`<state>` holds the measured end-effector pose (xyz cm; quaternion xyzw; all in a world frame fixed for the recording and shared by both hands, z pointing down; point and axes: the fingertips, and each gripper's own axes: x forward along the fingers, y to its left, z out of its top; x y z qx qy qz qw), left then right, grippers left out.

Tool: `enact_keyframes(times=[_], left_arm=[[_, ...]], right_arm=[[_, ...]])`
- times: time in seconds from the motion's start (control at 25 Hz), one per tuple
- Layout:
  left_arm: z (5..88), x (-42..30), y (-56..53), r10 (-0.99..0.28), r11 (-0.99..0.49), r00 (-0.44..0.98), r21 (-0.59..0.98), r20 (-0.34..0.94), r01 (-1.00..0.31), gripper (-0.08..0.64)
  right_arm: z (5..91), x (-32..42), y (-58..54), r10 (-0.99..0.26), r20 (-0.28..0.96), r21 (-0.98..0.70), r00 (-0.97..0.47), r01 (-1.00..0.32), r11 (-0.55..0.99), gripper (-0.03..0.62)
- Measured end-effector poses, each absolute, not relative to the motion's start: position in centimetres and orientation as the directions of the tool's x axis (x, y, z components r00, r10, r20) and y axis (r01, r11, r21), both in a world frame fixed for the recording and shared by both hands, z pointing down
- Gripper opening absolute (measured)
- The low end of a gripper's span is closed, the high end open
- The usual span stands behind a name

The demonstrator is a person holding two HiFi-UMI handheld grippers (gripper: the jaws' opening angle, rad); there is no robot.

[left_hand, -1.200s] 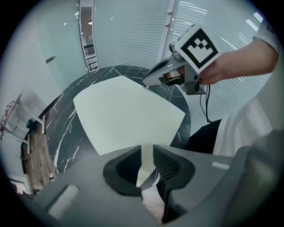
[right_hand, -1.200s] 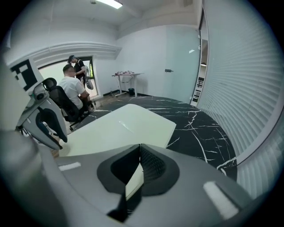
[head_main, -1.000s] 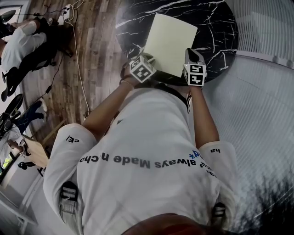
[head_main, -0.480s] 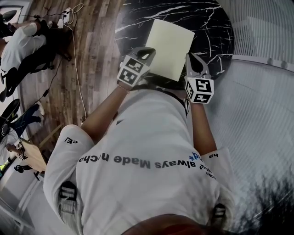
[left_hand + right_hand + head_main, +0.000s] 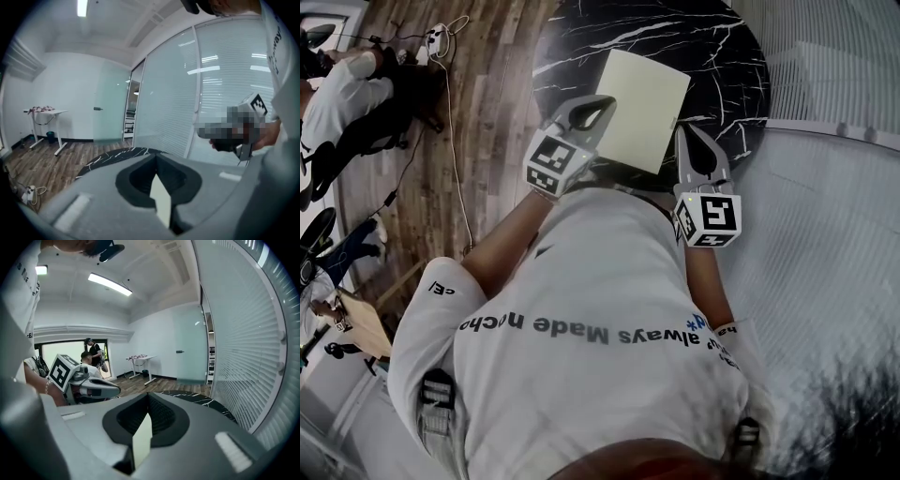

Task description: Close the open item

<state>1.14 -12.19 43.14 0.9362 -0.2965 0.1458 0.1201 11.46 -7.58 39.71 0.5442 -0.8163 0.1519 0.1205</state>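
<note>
A pale yellow-green folder (image 5: 642, 108) lies closed and flat on the round black marble table (image 5: 581, 37). My left gripper (image 5: 602, 99) hovers over the folder's near left edge, its jaws shut with nothing between them. My right gripper (image 5: 682, 127) hangs by the folder's near right edge, also shut and empty. In the left gripper view the fingertips (image 5: 156, 157) meet above the table edge (image 5: 117, 157). In the right gripper view the closed tips (image 5: 148, 397) point across the table (image 5: 201, 398). Neither gripper touches the folder.
A wood floor (image 5: 487, 103) with a power strip (image 5: 439, 33) and cables lies left of the table. People sit at the far left (image 5: 347, 94). A glass wall with blinds (image 5: 825, 84) runs along the right. A white desk (image 5: 44, 112) stands far off.
Both grippers have lifted off the folder's near corners and drawn back toward the person. The left jaws have closed. The folder stays flat on the table.
</note>
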Motion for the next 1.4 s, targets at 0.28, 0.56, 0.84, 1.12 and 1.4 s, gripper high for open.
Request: enact_keyframes(times=[0.28,0.56,0.84,1.12,1.4], left_arm=[[39.4,1.7,-10.8,-0.529,-0.813,0.809,0.12,0.255,-0.57,0.003],[39.1,1.9,-11.1,-0.531,-0.81,0.808,0.128,0.256,-0.573,0.003],[39.1,1.7,-11.1,-0.528,-0.811,0.808,0.127,0.263,-0.571,0.003],[39.2,2.0,-10.6,-0.516,-0.82,0.817,0.129,0.257,-0.558,0.004],[39.1,1.8,-10.6,-0.513,-0.82,0.818,0.132,0.26,-0.556,0.005]], right_arm=[[37.7,10.5,-6.2,-0.854,0.334,-0.116,-0.4,-0.916,0.384,0.002],[37.7,10.8,-6.5,-0.853,0.34,-0.11,-0.397,-0.917,0.383,0.002],[37.8,10.6,-6.5,-0.852,0.344,-0.119,-0.395,-0.918,0.378,0.002],[37.8,10.3,-6.3,-0.853,0.343,-0.117,-0.393,-0.919,0.376,0.002],[37.7,10.2,-6.4,-0.853,0.346,-0.115,-0.39,-0.92,0.374,0.002]])
